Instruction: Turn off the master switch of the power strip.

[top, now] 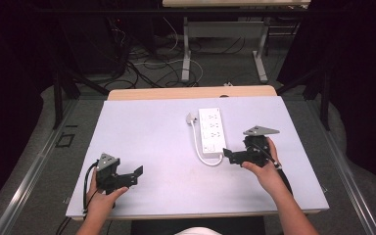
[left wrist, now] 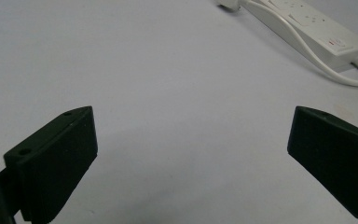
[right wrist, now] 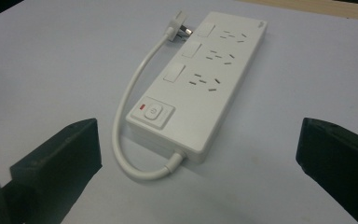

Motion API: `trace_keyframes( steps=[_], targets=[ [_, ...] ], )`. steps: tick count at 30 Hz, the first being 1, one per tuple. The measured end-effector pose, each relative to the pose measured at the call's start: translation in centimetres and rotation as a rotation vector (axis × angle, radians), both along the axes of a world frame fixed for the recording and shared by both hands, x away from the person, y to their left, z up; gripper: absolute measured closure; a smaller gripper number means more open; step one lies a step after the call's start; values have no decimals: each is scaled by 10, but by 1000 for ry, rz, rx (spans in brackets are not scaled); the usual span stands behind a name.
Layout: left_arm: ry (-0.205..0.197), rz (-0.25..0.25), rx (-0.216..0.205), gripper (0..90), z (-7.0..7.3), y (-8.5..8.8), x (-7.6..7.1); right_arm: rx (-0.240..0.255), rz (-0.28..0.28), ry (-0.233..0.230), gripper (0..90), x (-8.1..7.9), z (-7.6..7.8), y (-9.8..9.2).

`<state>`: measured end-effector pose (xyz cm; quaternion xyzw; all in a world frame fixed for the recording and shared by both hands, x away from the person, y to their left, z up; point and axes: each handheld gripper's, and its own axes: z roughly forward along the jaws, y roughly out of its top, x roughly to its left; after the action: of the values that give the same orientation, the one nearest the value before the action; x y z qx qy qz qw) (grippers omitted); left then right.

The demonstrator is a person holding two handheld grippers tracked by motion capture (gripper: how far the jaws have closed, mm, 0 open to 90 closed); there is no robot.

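A white power strip [top: 211, 129] lies on the pale table [top: 147, 127], right of centre, with its short cable [top: 198, 147] looped along its left side to a white plug [top: 191, 118]. My right gripper [top: 230, 156] is open, just at the strip's near end. In the right gripper view the strip [right wrist: 205, 74], its switch end nearest, sits between and just beyond the spread jaws of the right gripper [right wrist: 198, 135]. My left gripper [top: 133, 175] is open at the near left over bare table. In the left gripper view the left gripper [left wrist: 191, 126] holds nothing, with the strip [left wrist: 307, 28] far off.
The table's front edge [top: 191, 214] runs just behind both hands. A wooden strip [top: 191, 92] borders its far edge. Beyond it, floor cables [top: 147, 66] and another desk's white legs [top: 186, 49] stand.
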<state>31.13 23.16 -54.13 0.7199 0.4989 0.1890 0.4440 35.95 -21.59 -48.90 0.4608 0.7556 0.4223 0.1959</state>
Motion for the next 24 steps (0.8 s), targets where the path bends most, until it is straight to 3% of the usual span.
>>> trace_keyframes(
  steps=[6,16,24],
  targets=[
    [3,0,-3,16,0,-1,0,20,-50,-8,0,-9,-3,-23],
    [6,7,-16,16,0,1,0,-4,-161,-43,0,-23,-12,-70],
    [6,2,-9,16,0,0,0,74,-268,-50,0,-32,-21,-115]
  ],
)
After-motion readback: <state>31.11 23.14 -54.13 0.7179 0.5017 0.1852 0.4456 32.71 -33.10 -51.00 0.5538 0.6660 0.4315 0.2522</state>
